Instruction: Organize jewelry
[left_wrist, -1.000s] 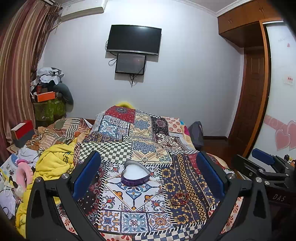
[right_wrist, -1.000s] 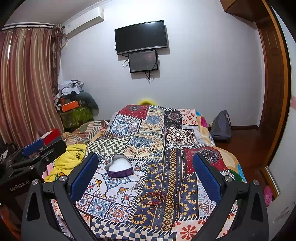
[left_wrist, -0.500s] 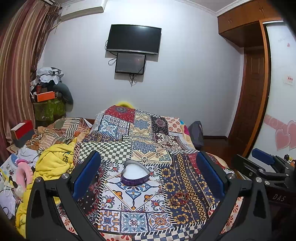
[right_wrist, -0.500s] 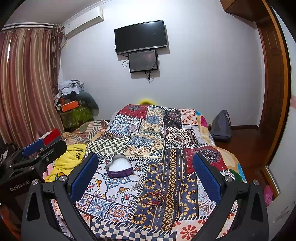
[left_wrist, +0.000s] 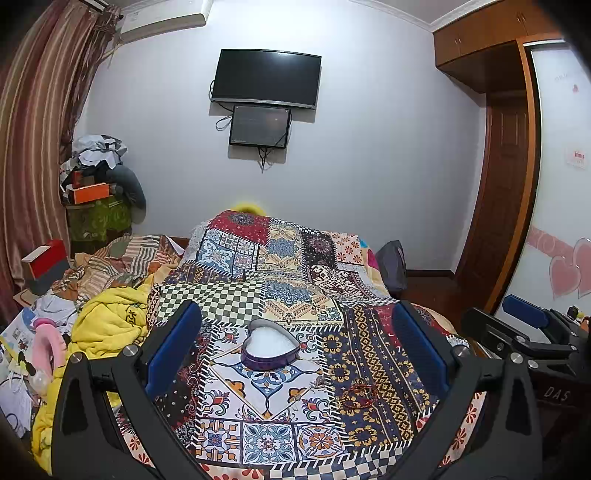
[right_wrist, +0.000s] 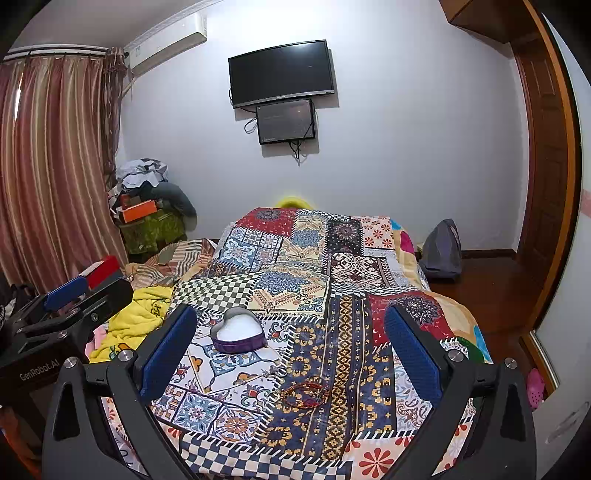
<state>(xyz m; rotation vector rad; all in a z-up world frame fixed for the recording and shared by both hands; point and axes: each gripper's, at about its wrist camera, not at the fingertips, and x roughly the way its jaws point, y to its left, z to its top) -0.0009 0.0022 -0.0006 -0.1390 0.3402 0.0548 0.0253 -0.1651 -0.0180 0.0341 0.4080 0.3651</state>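
We look down on a heart-shaped box with a purple band and white lining (left_wrist: 269, 349), lying open on the patchwork quilt of blue, red and cream tiles (left_wrist: 280, 291), and just in front and to its right we pick out a red beaded string bracelet (left_wrist: 356, 393) loose on the cloth. Between box and bracelet there is a small silvery piece (right_wrist: 271, 371), too fine for us to name. The left gripper (left_wrist: 295, 347) hangs above the quilt with its blue pads spread wide and nothing between them; the right gripper (right_wrist: 291, 347) is equally released and empty. The left view shows us the right gripper's black frame (left_wrist: 524, 336) at the right edge, cut off by the border; the right view shows the left one with white lettering (right_wrist: 55, 332) at its left edge. Only the right view gives us the bracelet (right_wrist: 304, 393) clearly as a looped cord; in the left view it is a tangle.
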